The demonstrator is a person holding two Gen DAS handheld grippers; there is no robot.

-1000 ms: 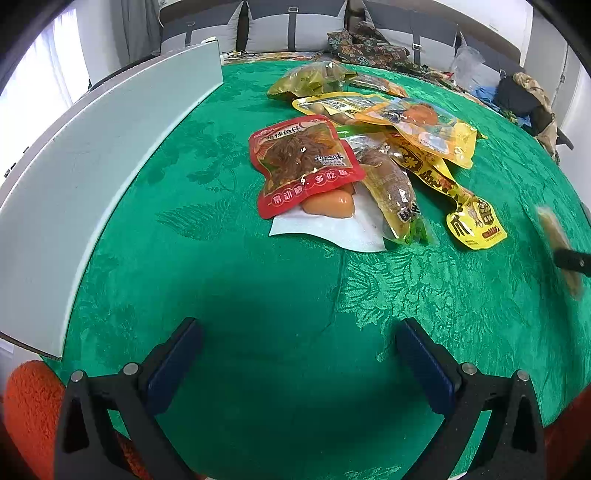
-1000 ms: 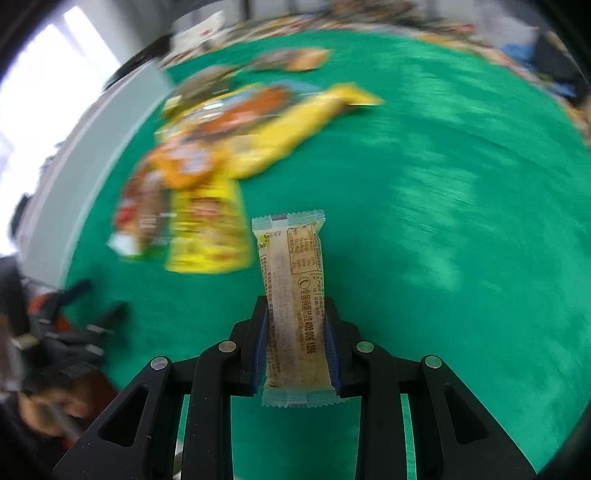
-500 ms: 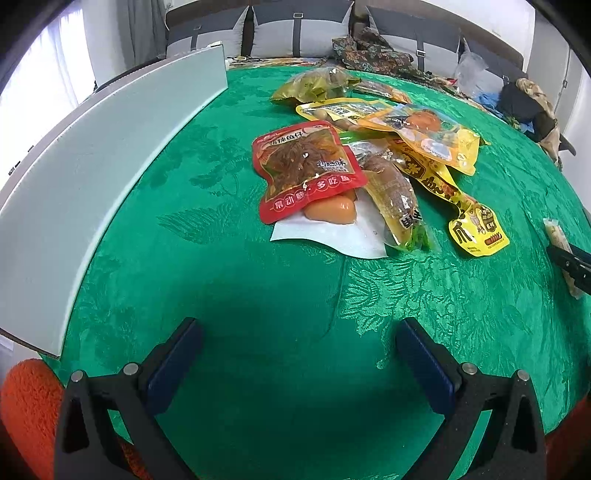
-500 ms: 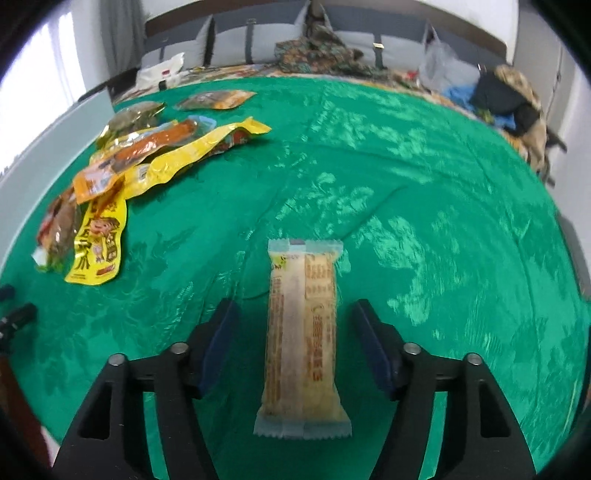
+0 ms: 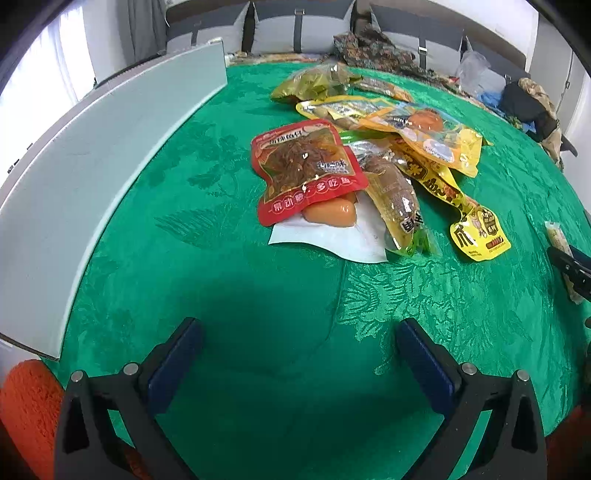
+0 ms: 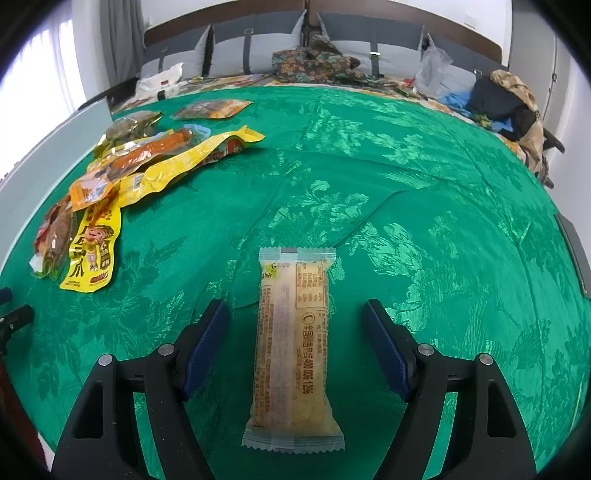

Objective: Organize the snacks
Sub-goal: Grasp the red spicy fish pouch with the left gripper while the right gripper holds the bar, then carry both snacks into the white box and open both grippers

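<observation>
Snack bar [image 6: 291, 350]: one, between opening right hand-held gripper [image 6: 295, 347]; left [image 5: 299, 363] apart.

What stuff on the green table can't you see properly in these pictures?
- White packet, left wrist view: mostly covered by the red snack bag and an orange piece; its label is hidden.
- Pale snack bar, left wrist view: partly cut off by the picture's right edge and hidden behind the right gripper's fingers.
- Snack bar, right wrist view: small print unreadable.
- Left gripper, right wrist view: cut off at the left edge.

Grey cushioned seating [image 6: 258, 48] lines the white wall [image 6: 406, 14] (bright window [image 6: 33, 74] left).
</observation>
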